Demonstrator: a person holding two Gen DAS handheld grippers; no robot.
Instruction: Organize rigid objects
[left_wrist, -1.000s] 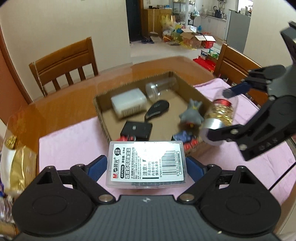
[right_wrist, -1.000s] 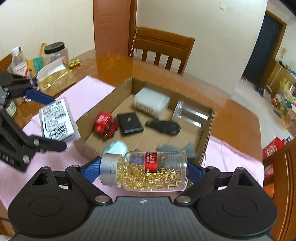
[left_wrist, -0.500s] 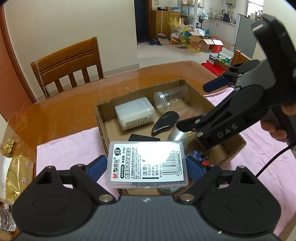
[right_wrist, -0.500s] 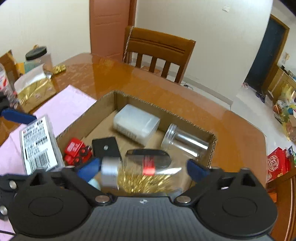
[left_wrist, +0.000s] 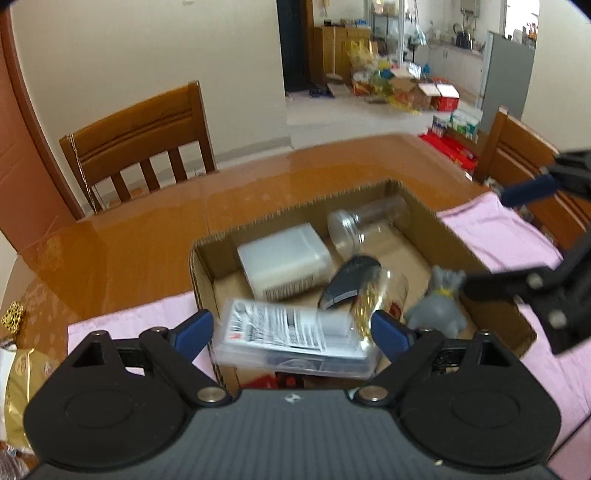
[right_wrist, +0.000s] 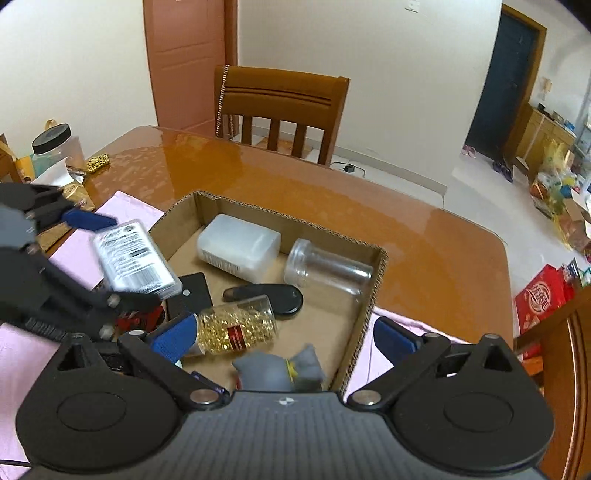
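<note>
light: bright daylight | glare: glossy table (right_wrist: 332, 206) | blur: motion smear | edges: fisheye bending

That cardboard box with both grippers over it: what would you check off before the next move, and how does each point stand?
1. Right gripper has let go of the capsule bottle: ok, the jaws stand wide and the bottle lies on its side in the cardboard box.
2. Left gripper is free of the clear plastic case: cannot tell; its jaws are opening, with the blurred case between them.
3. Case is over the box: ok.
4. Case has settled: cannot tell, it is blurred.
5. Grey toy figure is inside the box: ok.
6. Grippers are apart from each other: ok.
</note>
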